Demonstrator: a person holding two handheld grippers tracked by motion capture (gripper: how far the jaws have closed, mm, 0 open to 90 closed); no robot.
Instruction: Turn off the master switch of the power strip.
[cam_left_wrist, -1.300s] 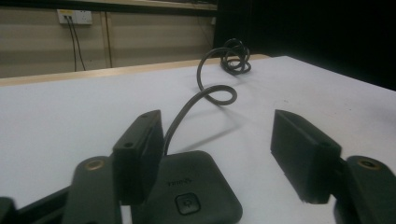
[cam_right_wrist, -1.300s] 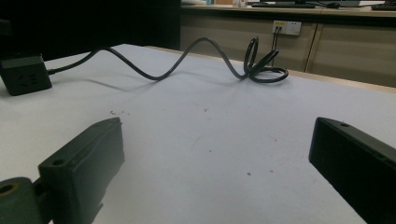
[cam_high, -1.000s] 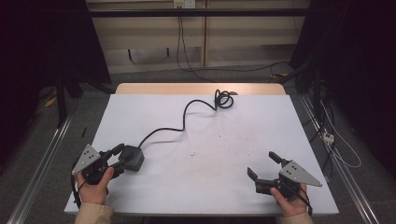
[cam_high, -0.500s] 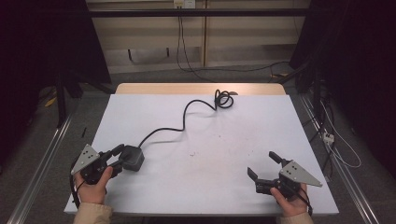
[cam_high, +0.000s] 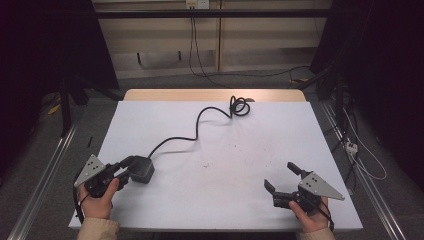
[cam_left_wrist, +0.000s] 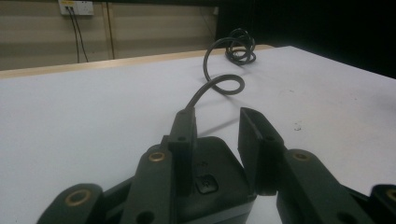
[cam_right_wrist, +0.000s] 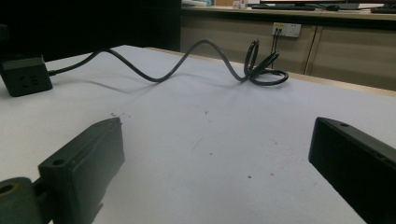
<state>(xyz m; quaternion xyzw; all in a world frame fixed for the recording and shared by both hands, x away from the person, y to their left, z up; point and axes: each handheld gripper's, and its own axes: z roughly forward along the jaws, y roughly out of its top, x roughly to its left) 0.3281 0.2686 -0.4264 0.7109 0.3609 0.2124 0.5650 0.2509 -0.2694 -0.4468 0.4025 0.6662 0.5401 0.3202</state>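
Note:
A black power socket block (cam_high: 142, 169) lies on the white table (cam_high: 225, 200) at the front left. Its black cable (cam_high: 197, 125) snakes toward the far edge and ends in a coil (cam_high: 240, 106). My left gripper (cam_high: 124, 169) is right at the block's near end. In the left gripper view the jaws (cam_left_wrist: 217, 123) stand a little apart above the block (cam_left_wrist: 210, 182), with a gap narrower than the block. My right gripper (cam_high: 280, 176) hovers open at the front right, holding nothing. Its view shows wide-spread jaws (cam_right_wrist: 215, 140), the block (cam_right_wrist: 25, 74) far left and the coil (cam_right_wrist: 264, 65).
The table's wooden far edge (cam_high: 215, 95) lies just beyond the coil. A wall socket (cam_high: 197, 4) with plugged cables sits behind the table. Metal rails (cam_high: 45, 175) run along both sides, and loose cables (cam_high: 357, 150) lie on the floor at the right.

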